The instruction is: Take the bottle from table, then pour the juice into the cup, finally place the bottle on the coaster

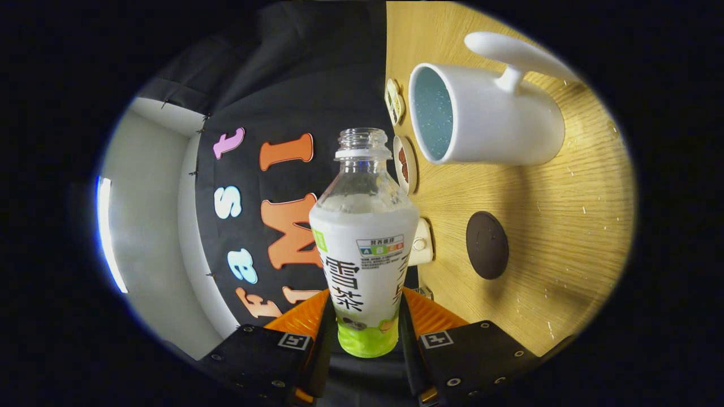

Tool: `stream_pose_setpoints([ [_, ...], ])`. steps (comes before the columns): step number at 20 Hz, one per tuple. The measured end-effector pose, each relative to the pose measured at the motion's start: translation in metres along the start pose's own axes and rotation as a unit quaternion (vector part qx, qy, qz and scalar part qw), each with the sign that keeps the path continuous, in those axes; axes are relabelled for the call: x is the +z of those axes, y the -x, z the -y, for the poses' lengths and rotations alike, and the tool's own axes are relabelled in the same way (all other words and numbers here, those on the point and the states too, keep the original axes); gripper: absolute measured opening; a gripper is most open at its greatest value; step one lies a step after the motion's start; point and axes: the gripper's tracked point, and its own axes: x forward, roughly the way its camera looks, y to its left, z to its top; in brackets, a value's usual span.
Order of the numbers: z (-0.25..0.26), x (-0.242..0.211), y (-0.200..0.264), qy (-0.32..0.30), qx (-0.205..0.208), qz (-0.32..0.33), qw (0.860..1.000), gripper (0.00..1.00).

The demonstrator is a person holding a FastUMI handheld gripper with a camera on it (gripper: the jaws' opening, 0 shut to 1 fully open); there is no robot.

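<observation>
My gripper (365, 319) is shut on an uncapped plastic bottle (362, 237) with a white and green label, both fingers pressing on its lower body. The view is rolled sideways, so the bottle lies tipped with its open neck (362, 142) pointing ahead. A white cup (486, 121) with a blue inside and a handle stands on the wooden table (565, 226), beyond the neck and off to one side of it. A dark round coaster (487, 245) lies on the table nearer to me than the cup, beside the bottle's body. No liquid stream is visible.
Small round decorated discs (405, 164) and a further one (394, 100) sit at the table's edge by the cup's mouth. A small cream object (421, 243) lies next to the bottle's shoulder. Behind stand the booth's black cloth wall and a pale wall panel.
</observation>
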Motion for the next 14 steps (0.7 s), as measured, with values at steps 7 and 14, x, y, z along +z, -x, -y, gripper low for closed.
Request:
stream_pose_setpoints([
  [7, -0.005, 0.008, 0.001, -0.029, 0.007, 0.006, 1.000, 0.56],
  [14, -0.009, 0.010, -0.001, -0.038, 0.007, 0.006, 0.999, 0.56],
])
